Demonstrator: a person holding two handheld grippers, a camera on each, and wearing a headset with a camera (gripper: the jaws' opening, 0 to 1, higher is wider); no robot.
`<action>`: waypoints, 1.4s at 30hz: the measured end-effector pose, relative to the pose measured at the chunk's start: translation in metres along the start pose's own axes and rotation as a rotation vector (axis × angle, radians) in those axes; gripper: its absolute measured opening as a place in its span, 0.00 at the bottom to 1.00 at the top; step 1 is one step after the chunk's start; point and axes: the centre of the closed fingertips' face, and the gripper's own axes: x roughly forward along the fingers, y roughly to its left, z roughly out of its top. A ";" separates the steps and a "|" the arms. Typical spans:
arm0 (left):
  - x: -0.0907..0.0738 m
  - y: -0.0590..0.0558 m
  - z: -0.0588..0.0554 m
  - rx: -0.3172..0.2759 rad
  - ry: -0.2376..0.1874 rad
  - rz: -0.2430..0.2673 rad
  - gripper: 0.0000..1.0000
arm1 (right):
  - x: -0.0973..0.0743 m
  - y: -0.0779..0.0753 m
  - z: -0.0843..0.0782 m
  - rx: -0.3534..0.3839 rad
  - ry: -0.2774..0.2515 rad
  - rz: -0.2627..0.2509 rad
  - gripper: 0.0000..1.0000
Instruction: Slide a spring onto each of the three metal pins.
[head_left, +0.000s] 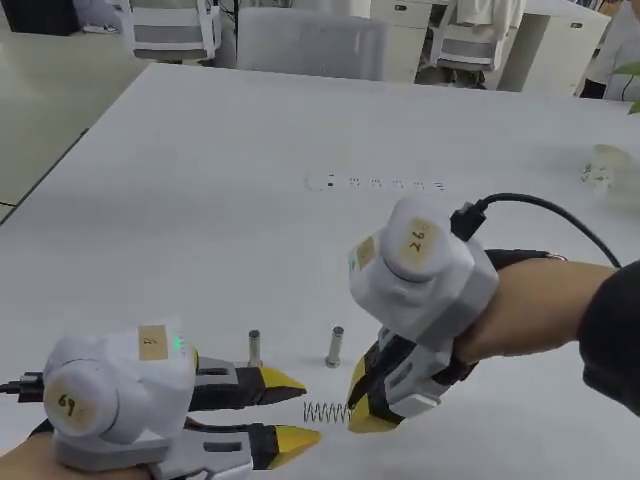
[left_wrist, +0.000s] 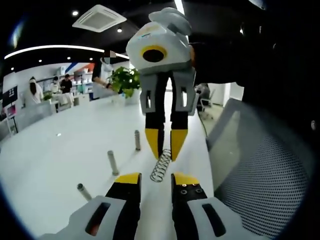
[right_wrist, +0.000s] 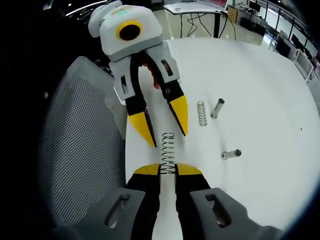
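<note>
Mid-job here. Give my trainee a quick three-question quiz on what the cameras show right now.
1. What is the right gripper holding? A) a screw B) a spring C) nothing
2. True or false: the left gripper is shut.
3. How many pins can you count in the left gripper view?

Key: 1 B. 2 false, its jaws stand open. 3 three.
</note>
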 end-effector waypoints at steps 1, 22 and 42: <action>0.000 -0.001 0.000 0.001 0.000 -0.003 0.15 | 0.000 0.001 0.000 -0.003 0.002 0.001 0.08; 0.005 0.000 -0.005 0.034 0.043 -0.010 0.03 | -0.014 0.002 0.018 0.031 -0.057 -0.012 0.08; 0.002 0.001 -0.005 0.025 0.032 0.022 0.02 | -0.022 0.000 0.040 -0.037 -0.154 -0.071 0.09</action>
